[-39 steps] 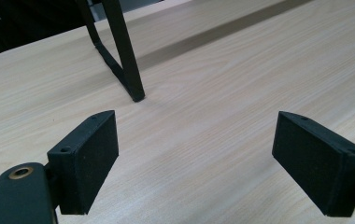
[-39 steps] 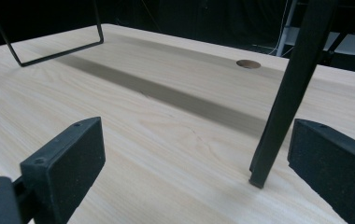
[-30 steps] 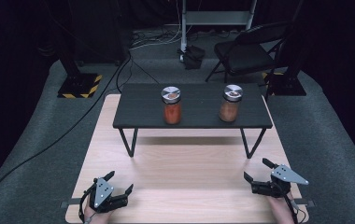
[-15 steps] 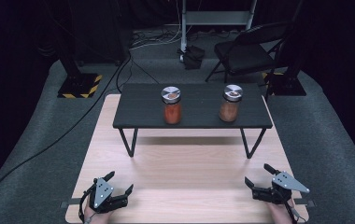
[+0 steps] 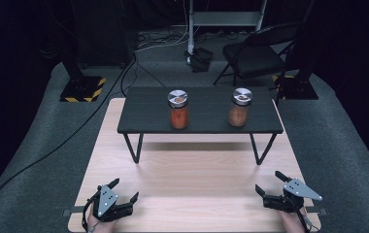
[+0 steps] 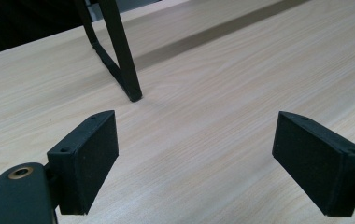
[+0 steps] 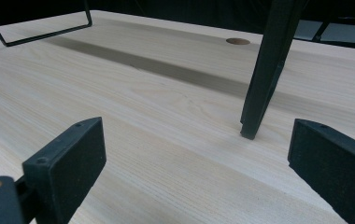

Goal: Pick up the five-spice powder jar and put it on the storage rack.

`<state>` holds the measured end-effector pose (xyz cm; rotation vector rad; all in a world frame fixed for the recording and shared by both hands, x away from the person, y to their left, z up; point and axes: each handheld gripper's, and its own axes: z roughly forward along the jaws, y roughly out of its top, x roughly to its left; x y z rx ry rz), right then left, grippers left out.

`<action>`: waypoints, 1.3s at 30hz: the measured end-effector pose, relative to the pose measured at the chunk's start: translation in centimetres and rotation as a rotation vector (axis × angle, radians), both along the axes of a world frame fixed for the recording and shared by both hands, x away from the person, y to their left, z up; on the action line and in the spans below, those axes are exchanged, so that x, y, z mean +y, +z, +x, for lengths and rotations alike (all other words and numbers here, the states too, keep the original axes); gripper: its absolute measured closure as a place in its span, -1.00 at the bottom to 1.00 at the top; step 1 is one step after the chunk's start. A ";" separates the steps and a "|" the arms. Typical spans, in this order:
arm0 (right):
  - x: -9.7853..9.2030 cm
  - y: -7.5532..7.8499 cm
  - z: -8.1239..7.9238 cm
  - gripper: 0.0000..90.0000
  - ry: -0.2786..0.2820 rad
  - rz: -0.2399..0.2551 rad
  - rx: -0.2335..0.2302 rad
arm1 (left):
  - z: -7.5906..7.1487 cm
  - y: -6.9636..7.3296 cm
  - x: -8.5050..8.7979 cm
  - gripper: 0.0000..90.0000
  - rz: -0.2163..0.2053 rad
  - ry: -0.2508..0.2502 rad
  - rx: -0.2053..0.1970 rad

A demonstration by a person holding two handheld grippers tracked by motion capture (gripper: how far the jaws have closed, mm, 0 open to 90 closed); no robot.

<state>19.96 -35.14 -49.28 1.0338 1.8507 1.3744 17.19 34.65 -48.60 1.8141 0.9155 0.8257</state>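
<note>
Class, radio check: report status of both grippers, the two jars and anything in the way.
Left gripper open, empty. Right gripper open, empty. Two jars, red-filled and brown-filled, upright, lidded, on the black raised shelf. Wooden table between, no obstruction.

Left gripper (image 5: 123, 190) is held low at the near left, jaws spread wide with nothing between them. Right gripper (image 5: 270, 181) sits low at the near right, jaws likewise parted and empty, both pointing forward.

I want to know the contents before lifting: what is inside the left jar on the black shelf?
The left jar holds something orange-red, seen through its glass. What it is I cannot tell; its metal lid covers the top.
</note>
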 end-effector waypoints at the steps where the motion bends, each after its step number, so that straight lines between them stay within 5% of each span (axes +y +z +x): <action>1: 0.0 0.0 0.0 -0.92 -0.002 -0.001 0.000 | 0.0 0.0 0.0 -0.69 0.000 0.000 0.001; 39: 0.3 0.3 0.1 -0.89 0.008 -0.026 0.006 | 0.1 0.1 -0.2 -0.69 0.013 -0.002 0.005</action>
